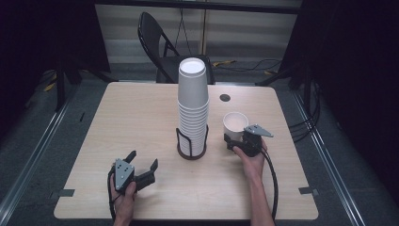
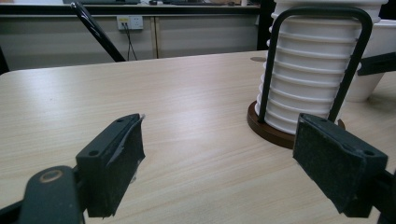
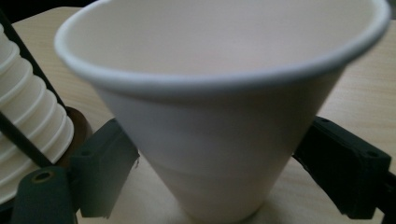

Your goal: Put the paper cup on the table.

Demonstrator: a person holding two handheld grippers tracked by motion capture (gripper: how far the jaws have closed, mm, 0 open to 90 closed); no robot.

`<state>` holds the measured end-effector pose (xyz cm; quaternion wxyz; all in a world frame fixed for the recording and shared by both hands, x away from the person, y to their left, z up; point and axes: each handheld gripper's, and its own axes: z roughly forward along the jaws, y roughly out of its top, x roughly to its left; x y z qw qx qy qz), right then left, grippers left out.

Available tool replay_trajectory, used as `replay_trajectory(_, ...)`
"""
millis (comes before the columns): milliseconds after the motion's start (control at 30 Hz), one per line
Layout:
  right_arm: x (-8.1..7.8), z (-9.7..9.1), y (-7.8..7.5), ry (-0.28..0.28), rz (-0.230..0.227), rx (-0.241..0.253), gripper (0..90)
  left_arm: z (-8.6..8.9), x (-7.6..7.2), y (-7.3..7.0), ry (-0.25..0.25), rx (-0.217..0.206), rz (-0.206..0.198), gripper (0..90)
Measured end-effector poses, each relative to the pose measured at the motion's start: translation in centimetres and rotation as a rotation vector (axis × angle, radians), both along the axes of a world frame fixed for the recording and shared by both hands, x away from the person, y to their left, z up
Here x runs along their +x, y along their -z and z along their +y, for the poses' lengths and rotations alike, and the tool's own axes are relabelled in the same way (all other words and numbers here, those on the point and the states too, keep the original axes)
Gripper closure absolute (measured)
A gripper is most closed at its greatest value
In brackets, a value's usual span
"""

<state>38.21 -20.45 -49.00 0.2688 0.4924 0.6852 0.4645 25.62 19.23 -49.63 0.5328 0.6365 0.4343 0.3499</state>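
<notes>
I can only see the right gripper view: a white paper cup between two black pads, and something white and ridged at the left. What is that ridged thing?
Observer: It is a tall stack of white paper cups in a black wire holder with a round brown base. It rises well above your single white paper cup.
Operator: What is the other hand doing?
Observer: The left tool sits near the front left of the light wooden table, jaws open, holding nothing.
Operator: Anything beyond the table?
Observer: A black folding chair stands past the far edge.
</notes>
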Motion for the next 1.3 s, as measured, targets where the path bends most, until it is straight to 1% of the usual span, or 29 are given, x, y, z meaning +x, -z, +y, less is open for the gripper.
replay_trajectory(33,0.0,0.0,0.0,0.000,0.000,0.000,13.4,0.0,0.0,0.0,-0.001,0.000,0.000,16.2)
replay_trajectory(200,-1.6,-0.1,-0.4,0.015,-0.038,0.018,13.5,0.0,0.0,0.0,-0.008,-0.005,0.002,16.2)
replay_trajectory(233,-1.9,-0.1,-0.5,0.015,-0.045,0.026,13.5,0.0,0.0,0.0,-0.012,-0.004,-0.001,16.2)
replay_trajectory(267,-2.5,-0.1,-0.7,0.013,-0.053,0.044,13.4,0.0,-0.1,0.0,-0.014,-0.005,-0.006,16.4)
replay_trajectory(300,-2.5,-0.1,-0.7,0.013,-0.053,0.044,13.4,0.0,-0.1,0.0,-0.016,-0.008,-0.007,16.4)
replay_trajectory(367,-3.3,-0.1,-0.9,0.017,-0.078,0.062,13.4,0.1,-0.1,0.0,-0.019,-0.010,-0.005,16.4)
replay_trajectory(467,-4.3,0.2,-1.1,0.013,-0.095,0.063,13.6,0.0,-0.1,0.0,-0.024,-0.010,-0.004,16.5)
replay_trajectory(500,-4.7,0.3,-1.2,0.009,-0.105,0.061,13.7,0.0,-0.1,0.0,-0.027,-0.008,-0.006,16.5)
replay_trajectory(567,-5.4,0.6,-1.6,0.008,-0.129,0.075,13.8,0.0,-0.1,0.0,-0.032,-0.005,-0.007,16.6)
replay_trajectory(633,-6.1,0.9,-1.6,0.004,-0.148,0.072,14.0,0.0,-0.1,0.0,-0.040,-0.005,-0.004,16.7)
replay_trajectory(700,-7.0,1.2,-1.5,-0.004,-0.147,0.068,14.0,0.0,-0.1,0.0,-0.042,-0.005,-0.006,17.0)
replay_trajectory(733,-7.0,1.2,-1.5,-0.004,-0.147,0.068,14.0,0.0,-0.1,0.0,-0.046,-0.002,-0.006,17.0)
replay_trajectory(833,-8.0,1.6,-1.4,-0.008,-0.164,0.087,14.7,-0.1,-0.2,0.0,-0.055,-0.001,-0.005,17.8)
replay_trajectory(900,-8.5,1.8,-1.2,-0.014,-0.158,0.101,14.7,-0.2,-0.2,0.0,-0.056,-0.001,-0.007,17.7)
replay_trajectory(1000,-9.3,2.1,-1.0,-0.014,-0.167,0.102,15.3,-0.1,-0.2,0.0,-0.053,-0.006,-0.004,17.8)
replay_trajectory(1067,-9.9,2.2,-0.9,-0.012,-0.167,0.088,15.3,-0.1,-0.2,0.0,-0.049,-0.011,-0.006,17.8)
replay_trajectory(1133,-10.5,2.2,-0.7,-0.013,-0.165,0.096,15.2,-0.1,-0.3,0.0,-0.050,-0.010,-0.010,17.7)
replay_trajectory(1200,-11.0,2.2,-0.4,-0.009,-0.178,0.100,15.2,-0.1,-0.2,0.0,-0.047,-0.011,-0.010,17.7)
replay_trajectory(1233,-11.3,2.2,-0.2,-0.008,-0.177,0.101,15.2,0.0,-0.3,0.0,-0.048,-0.012,-0.010,17.7)
replay_trajectory(1300,-11.6,2.2,0.2,-0.011,-0.185,0.114,15.1,0.0,-0.3,0.0,-0.049,-0.012,-0.012,17.7)
